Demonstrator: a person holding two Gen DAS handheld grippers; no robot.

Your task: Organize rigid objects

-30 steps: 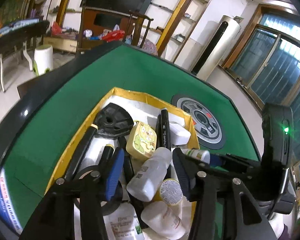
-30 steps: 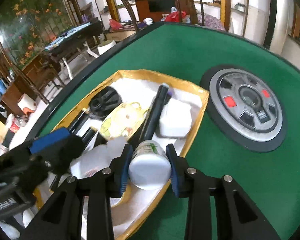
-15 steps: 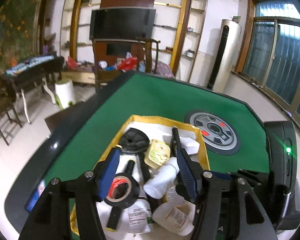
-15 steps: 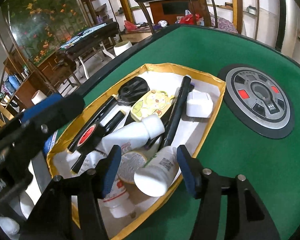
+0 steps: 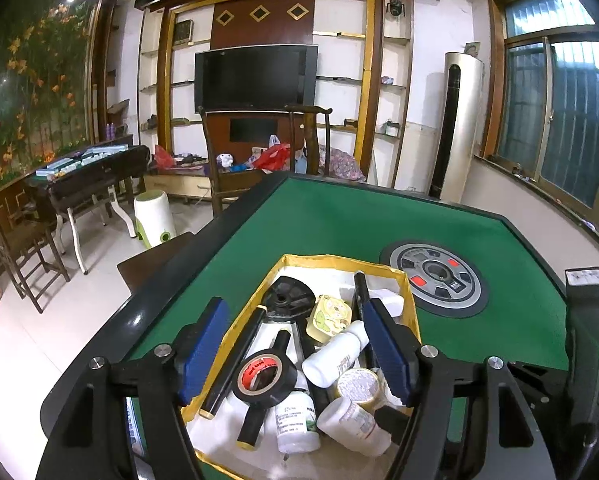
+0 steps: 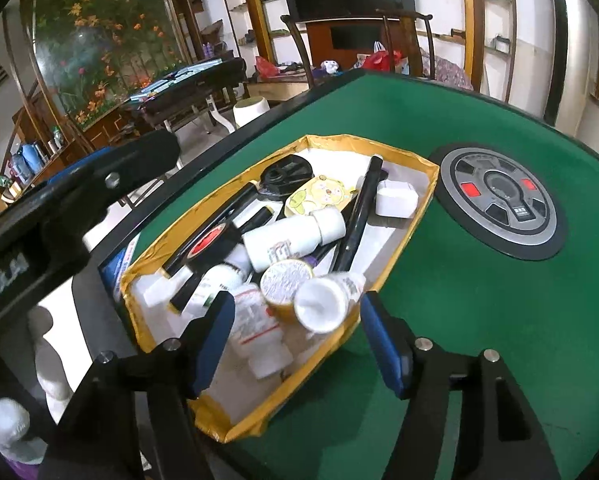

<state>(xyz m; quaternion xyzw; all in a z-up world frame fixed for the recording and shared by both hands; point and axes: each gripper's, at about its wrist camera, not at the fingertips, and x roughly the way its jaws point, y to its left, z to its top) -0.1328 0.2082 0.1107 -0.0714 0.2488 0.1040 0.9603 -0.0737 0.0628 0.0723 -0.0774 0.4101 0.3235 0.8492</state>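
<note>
Lying heaped in the yellow-rimmed tray [image 6: 427, 164]: white bottles [image 6: 295, 236], seemingly tape [image 5: 259, 372]; both grippers [image 5: 295, 348] [image 6: 299, 340] gape, holding nothing.

One yellow tray [image 6: 427, 168] sits on one green table [image 6: 499, 320]. In it: four white bottles [image 6: 283, 238], one tape roll [image 5: 259, 376], one black disc [image 5: 289, 300], one yellow cartoon case [image 5: 329, 316], one white box [image 6: 395, 198] at the far right, one round foil-topped tub [image 6: 285, 280], and several black markers [image 6: 359, 220], hard to count exactly.
</note>
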